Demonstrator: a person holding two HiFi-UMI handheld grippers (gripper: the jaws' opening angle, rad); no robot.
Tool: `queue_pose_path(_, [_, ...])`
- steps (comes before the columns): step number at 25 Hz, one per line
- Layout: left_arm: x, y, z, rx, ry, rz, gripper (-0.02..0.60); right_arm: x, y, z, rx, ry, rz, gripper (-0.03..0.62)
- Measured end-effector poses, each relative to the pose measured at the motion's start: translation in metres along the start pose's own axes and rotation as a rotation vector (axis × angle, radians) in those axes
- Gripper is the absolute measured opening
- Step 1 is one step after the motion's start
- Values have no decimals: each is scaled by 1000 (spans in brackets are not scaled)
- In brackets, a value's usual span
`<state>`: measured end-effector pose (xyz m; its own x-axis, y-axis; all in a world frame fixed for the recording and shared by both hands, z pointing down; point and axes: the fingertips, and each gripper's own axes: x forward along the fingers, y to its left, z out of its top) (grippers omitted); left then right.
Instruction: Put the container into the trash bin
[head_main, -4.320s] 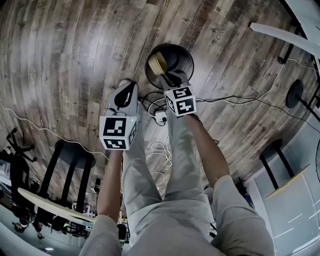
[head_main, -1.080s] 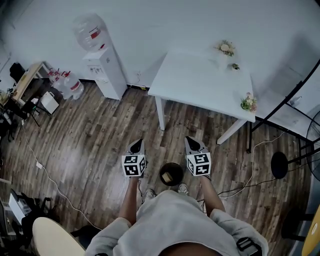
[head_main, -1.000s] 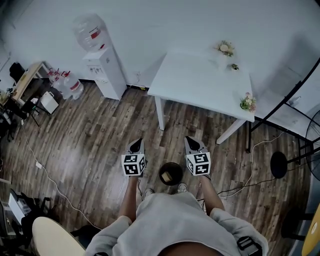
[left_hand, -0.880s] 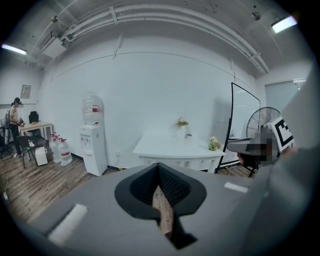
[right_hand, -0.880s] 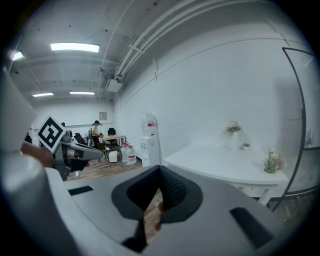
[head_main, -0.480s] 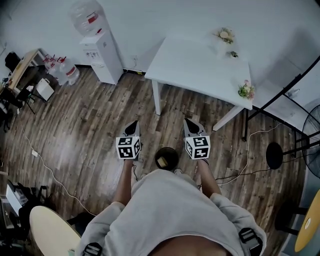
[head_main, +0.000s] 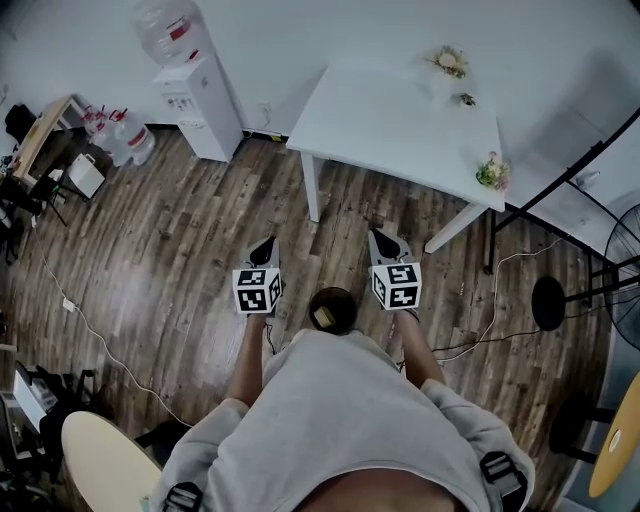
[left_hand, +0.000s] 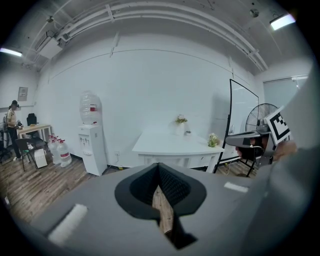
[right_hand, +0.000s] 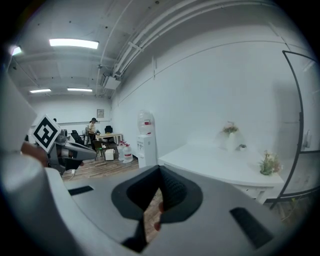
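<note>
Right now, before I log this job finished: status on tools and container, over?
Left tool shut, empty. Right tool shut, empty. Tan container inside round black trash bin on floor between them. Nothing in the way.

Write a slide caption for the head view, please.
Container lies in the trash bin; left gripper and right gripper both shut, empty.

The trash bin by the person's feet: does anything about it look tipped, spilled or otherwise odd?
Nothing stands out. The trash bin stands upright on the wooden floor, with the tan container inside it and nothing spilled around it. Only a loose cable trails across the floor nearby.
</note>
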<state>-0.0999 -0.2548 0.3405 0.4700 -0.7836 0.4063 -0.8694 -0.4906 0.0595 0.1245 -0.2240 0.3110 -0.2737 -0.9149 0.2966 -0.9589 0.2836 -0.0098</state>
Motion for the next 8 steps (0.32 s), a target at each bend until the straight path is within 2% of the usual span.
queue_pose_path(8, [5, -7, 1, 8, -2, -16, 11, 2, -4, -4, 1, 11, -3, 14])
